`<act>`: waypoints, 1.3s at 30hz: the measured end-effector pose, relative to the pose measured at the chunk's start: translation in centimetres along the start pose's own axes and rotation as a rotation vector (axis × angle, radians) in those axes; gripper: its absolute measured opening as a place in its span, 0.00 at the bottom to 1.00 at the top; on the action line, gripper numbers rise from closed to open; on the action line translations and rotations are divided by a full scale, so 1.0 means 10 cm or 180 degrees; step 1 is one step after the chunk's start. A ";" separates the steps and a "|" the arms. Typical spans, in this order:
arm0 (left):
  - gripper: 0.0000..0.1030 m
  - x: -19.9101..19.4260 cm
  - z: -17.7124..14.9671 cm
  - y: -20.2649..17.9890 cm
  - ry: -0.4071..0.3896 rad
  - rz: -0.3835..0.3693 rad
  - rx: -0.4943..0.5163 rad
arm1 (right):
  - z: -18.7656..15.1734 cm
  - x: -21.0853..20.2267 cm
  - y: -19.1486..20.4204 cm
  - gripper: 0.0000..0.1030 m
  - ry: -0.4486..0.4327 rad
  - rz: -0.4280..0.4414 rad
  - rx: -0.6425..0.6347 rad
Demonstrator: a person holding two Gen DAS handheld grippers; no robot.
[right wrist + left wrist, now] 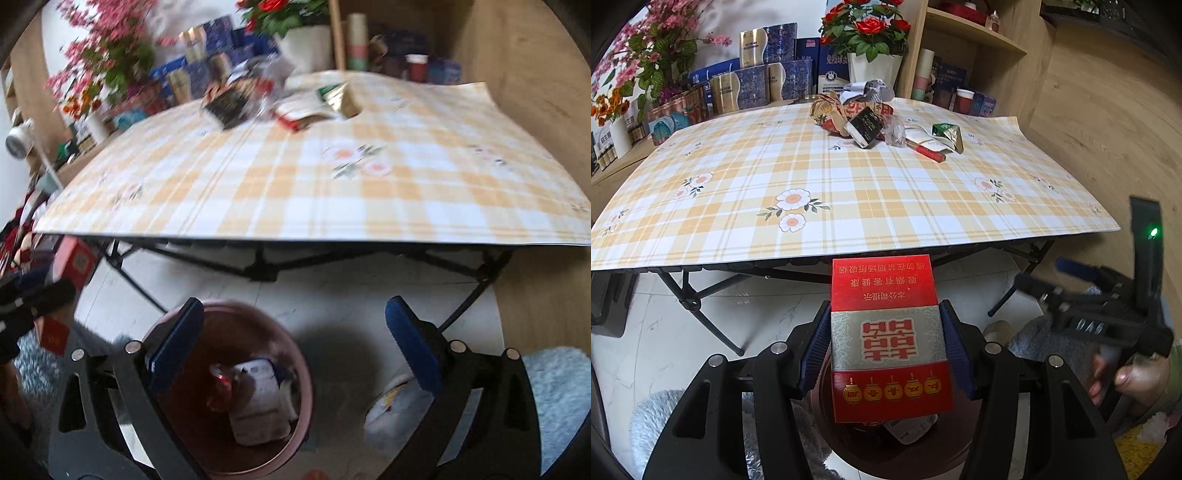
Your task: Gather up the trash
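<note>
My left gripper (885,345) is shut on a red cigarette pack (888,339) and holds it above a dark round trash bin (827,413) on the floor, in front of the table. My right gripper (295,354) is open and empty, just above the same bin (295,369), which holds white and red wrappers (258,402). A pile of trash (882,118) lies at the far side of the plaid table: a black box (863,127), crumpled wrappers, a green packet (948,134) and a red-white pack (925,146). The right-hand gripper also shows in the left wrist view (1108,317).
The plaid tablecloth (812,184) covers a folding table with black legs (701,295). Boxes and flower pots (868,33) stand behind it, a wooden shelf (979,37) at the back right. Grey rugs (561,398) lie on the tiled floor.
</note>
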State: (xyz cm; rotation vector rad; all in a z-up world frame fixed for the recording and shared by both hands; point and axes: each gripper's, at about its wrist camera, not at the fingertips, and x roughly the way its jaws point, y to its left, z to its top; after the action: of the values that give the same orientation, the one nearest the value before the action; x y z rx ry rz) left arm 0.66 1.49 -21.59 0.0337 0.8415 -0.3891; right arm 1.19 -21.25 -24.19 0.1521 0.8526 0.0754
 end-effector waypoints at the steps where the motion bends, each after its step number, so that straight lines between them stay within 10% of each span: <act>1: 0.54 0.01 0.00 -0.02 0.0021 -0.0007 0.0020 | 0.01 -0.01 -0.03 0.94 -0.0027 -0.0023 0.0039; 23: 0.62 0.80 -0.20 -0.31 0.1061 -0.0360 0.0328 | 0.03 -0.10 -0.24 0.94 -0.0116 -0.0122 0.0323; 29: 0.82 0.68 -0.14 -0.24 0.0872 -0.0359 0.0201 | 0.04 -0.18 -0.25 0.94 -0.0168 -0.0189 0.0257; 39: 0.86 0.30 0.03 0.00 0.0210 -0.0245 -0.0234 | 0.10 -0.28 -0.43 0.94 -0.0359 -0.0107 0.0525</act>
State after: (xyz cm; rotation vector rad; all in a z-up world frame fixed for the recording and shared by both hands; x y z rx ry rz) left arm 2.70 0.46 -23.62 -0.0544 0.9234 -0.4311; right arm 0.12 -25.91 -22.18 0.2942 0.7482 -0.0350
